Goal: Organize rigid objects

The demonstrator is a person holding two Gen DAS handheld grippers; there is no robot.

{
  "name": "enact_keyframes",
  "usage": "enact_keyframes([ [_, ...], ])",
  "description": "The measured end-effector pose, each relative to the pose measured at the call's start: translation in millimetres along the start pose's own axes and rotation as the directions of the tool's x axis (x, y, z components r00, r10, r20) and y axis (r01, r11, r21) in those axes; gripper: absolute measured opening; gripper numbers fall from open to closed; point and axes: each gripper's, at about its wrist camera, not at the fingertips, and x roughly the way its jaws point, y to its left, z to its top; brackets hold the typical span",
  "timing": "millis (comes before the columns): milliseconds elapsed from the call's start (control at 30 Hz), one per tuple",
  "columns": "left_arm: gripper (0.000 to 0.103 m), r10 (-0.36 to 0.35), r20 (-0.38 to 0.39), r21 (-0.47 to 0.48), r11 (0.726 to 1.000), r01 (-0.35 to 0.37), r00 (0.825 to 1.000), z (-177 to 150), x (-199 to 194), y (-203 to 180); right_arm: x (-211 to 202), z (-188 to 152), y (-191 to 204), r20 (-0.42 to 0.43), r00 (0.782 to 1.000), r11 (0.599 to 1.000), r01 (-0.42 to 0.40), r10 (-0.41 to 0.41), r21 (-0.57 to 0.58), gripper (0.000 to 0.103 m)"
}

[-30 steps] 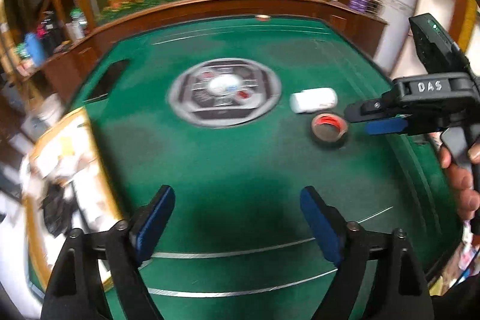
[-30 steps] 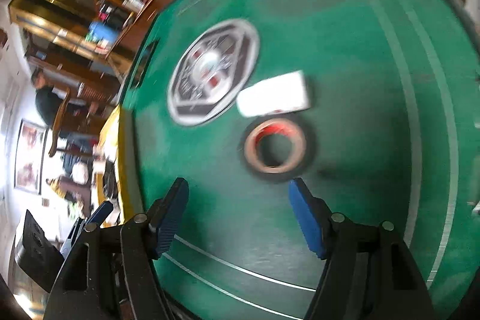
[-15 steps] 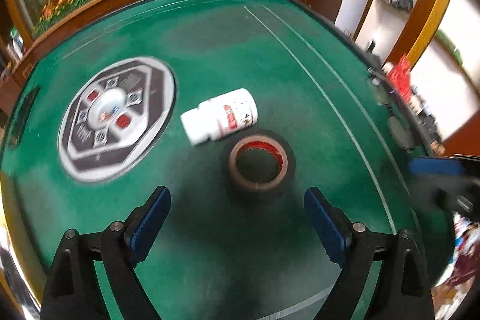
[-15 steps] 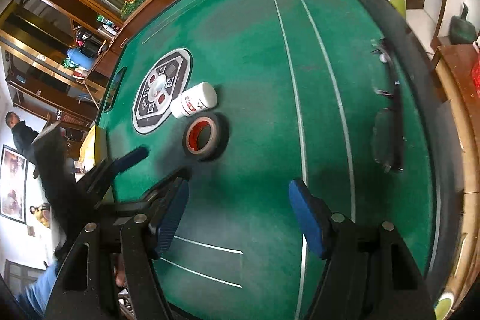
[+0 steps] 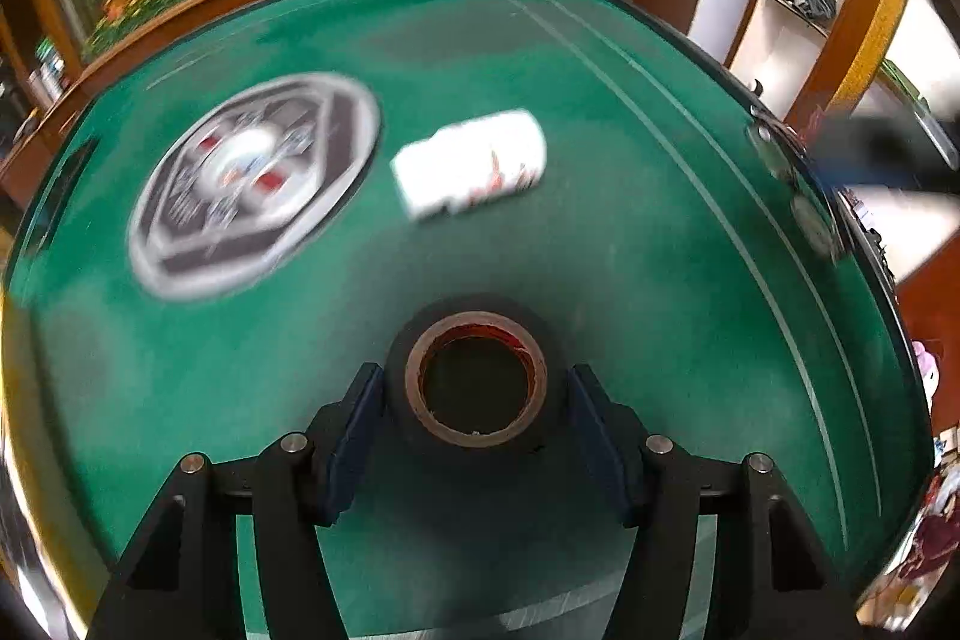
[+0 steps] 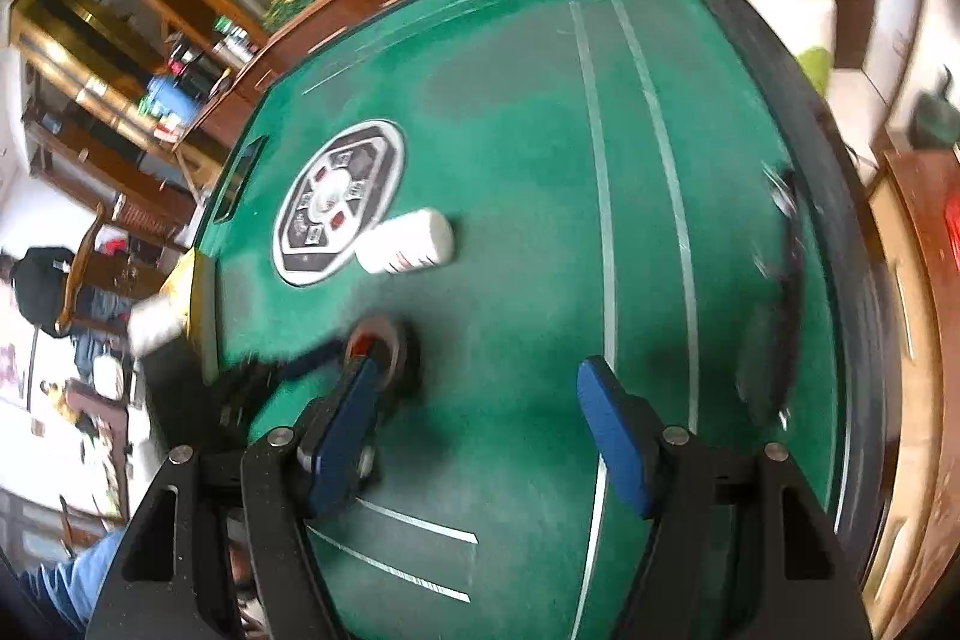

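Since half a sec ago, left gripper (image 5: 474, 400) has dropped over the tape roll (image 5: 474, 382) mid-table (image 5: 630, 280), jaws closing round it, pads not yet pressing; pick-up looks imminent. Right gripper (image 6: 480, 418) spread, empty, nearer table's right edge. White bottle (image 5: 471, 166) lies beyond.

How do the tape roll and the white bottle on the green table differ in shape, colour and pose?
The tape roll is a dark ring with a brown core and open centre; the white bottle is a solid cylinder with red print.
The tape roll lies flat, hole upward; the bottle lies on its side.
The tape roll sits between the closing left claw's pads; the bottle lies free, farther off.
Both rest on the green table.
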Motion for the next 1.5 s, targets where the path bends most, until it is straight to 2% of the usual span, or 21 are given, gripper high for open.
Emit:
enact_keyframes([
  [100,0.065,0.032,0.002,-0.029,0.999,-0.032,0.999,-30.8,-17.5,13.6,17.6,23.7,24.7,-0.006,1.0,0.994,-0.002,0.001,-0.105,0.069],
  [233,0.065,0.062,0.001,-0.071,0.996,-0.061,0.998,-53.4,-29.6,26.3,54.1,54.0,55.9,-0.039,0.999,0.972,0.005,-0.015,-0.237,0.069],
  [367,0.066,0.08,-0.006,-0.116,0.99,-0.08,0.997,-68.5,-37.0,37.1,96.0,82.1,70.4,-0.066,0.998,0.958,0.001,-0.021,-0.286,0.069],
  [467,0.066,0.088,-0.005,-0.135,0.987,-0.088,0.996,-75.0,-39.5,46.3,123.6,90.3,69.7,-0.135,0.991,0.961,-0.029,-0.009,-0.275,0.069],
  [600,0.066,0.096,-0.002,-0.161,0.982,-0.095,0.995,-82.0,-43.8,56.7,134.2,76.9,73.6,-0.216,0.976,0.949,-0.055,-0.014,-0.312,0.069],
  [733,0.066,0.098,-0.005,-0.174,0.98,-0.097,0.995,-80.3,-43.7,61.4,128.1,55.2,87.8,-0.226,0.972,0.908,-0.034,-0.068,-0.417,0.067],
  [767,0.066,0.103,-0.006,-0.171,0.98,-0.102,0.995,-79.7,-43.4,60.5,128.5,48.3,91.2,-0.213,0.971,0.895,-0.003,-0.104,-0.447,0.057],
  [800,0.066,0.106,-0.006,-0.168,0.98,-0.106,0.994,-79.7,-43.4,59.6,130.8,44.0,92.8,-0.208,0.969,0.886,0.024,-0.135,-0.464,0.039],
  [900,0.066,0.11,-0.005,-0.164,0.98,-0.11,0.994,-80.2,-43.0,59.1,135.0,31.9,96.3,-0.23,0.963,0.888,0.019,-0.14,-0.46,0.035],
  [1000,0.066,0.112,0.0,-0.168,0.98,-0.11,0.994,-81.3,-43.2,59.9,132.6,17.0,102.0,-0.209,0.967,0.879,0.032,-0.148,-0.475,0.035],
  [1167,0.066,0.114,-0.002,-0.175,0.978,-0.113,0.993,-82.2,-44.1,60.2,124.5,-4.4,110.0,-0.232,0.964,0.884,0.009,-0.133,-0.467,0.035],
  [1400,0.066,0.124,-0.008,-0.169,0.978,-0.123,0.992,-82.8,-44.4,58.5,114.7,-38.5,122.1,-0.233,0.963,0.853,-0.004,-0.138,-0.522,0.035],
  [1500,0.066,0.131,-0.009,-0.154,0.979,-0.131,0.991,-82.9,-44.1,57.1,113.6,-48.4,122.5,-0.226,0.964,0.853,0.0,-0.138,-0.522,0.034],
])
